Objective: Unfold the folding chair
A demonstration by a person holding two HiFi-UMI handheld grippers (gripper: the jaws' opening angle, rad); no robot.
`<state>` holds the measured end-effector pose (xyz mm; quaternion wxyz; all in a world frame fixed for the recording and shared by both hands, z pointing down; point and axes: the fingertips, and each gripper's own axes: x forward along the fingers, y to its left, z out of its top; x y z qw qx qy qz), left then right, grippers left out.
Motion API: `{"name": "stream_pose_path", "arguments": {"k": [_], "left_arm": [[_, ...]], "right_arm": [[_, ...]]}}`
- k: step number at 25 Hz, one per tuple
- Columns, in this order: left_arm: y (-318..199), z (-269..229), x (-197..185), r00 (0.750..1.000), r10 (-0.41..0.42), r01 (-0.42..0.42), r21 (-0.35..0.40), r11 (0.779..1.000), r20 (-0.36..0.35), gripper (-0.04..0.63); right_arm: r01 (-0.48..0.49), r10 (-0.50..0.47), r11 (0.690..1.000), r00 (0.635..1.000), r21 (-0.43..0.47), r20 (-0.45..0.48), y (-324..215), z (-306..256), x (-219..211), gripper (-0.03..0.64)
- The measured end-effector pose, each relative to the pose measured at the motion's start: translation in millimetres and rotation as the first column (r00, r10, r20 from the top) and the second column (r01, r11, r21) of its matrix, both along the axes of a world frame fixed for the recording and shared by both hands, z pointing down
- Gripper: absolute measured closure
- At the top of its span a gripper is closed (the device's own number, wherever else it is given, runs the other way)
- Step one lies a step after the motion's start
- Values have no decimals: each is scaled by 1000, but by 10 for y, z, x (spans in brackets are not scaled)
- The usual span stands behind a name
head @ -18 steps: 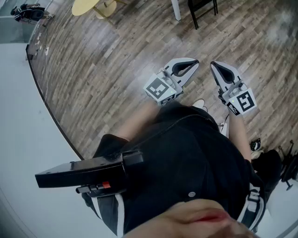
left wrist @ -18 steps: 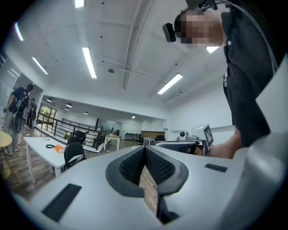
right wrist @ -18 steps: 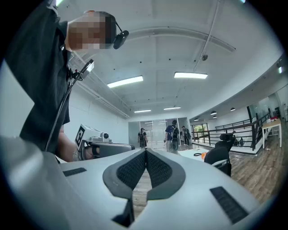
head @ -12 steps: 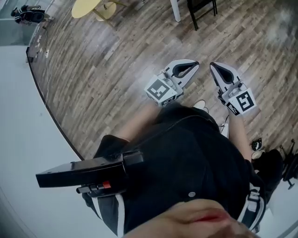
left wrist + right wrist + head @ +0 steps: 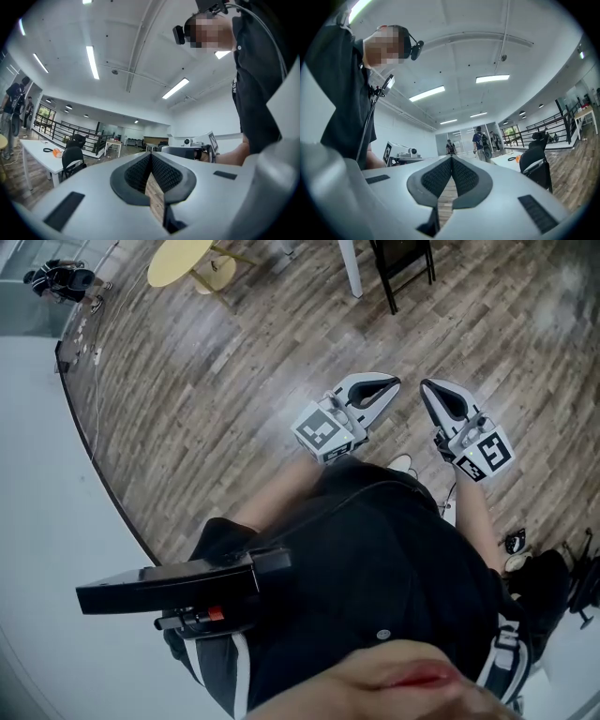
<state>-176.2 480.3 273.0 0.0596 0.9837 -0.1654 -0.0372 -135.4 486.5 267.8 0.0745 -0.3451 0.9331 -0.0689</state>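
Upper left of the head view: a round yellow table (image 5: 178, 259) on the plank floor (image 5: 206, 390). Lower left: a black boxy device (image 5: 169, 589) against a dark shirt (image 5: 375, 559). Top edge, centre: a white table leg (image 5: 353, 266). Just beside it, the folding chair (image 5: 405, 263): only thin black tube legs and a cross-bar in view, the rest cut off by the frame; cannot tell whether folded. Below, well apart from the chair: left tongs (image 5: 392, 383), pressed together, pinching nothing. Just right of them, not touching: right tongs (image 5: 427, 388), likewise pressed together and empty, tips leaning toward the left pair.
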Motion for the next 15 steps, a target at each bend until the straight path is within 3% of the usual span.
{"name": "stream_pose_path", "arguments": {"k": [10, 15], "left_arm": [[40, 40, 302, 999, -38, 39, -7, 999, 32, 594], [25, -6, 424, 997, -78, 79, -2, 997, 27, 594]], "right_arm": [[-35, 36, 999, 998, 32, -56, -12, 15, 382, 619], [-29, 30, 999, 999, 15, -23, -77, 17, 584, 620]]}}
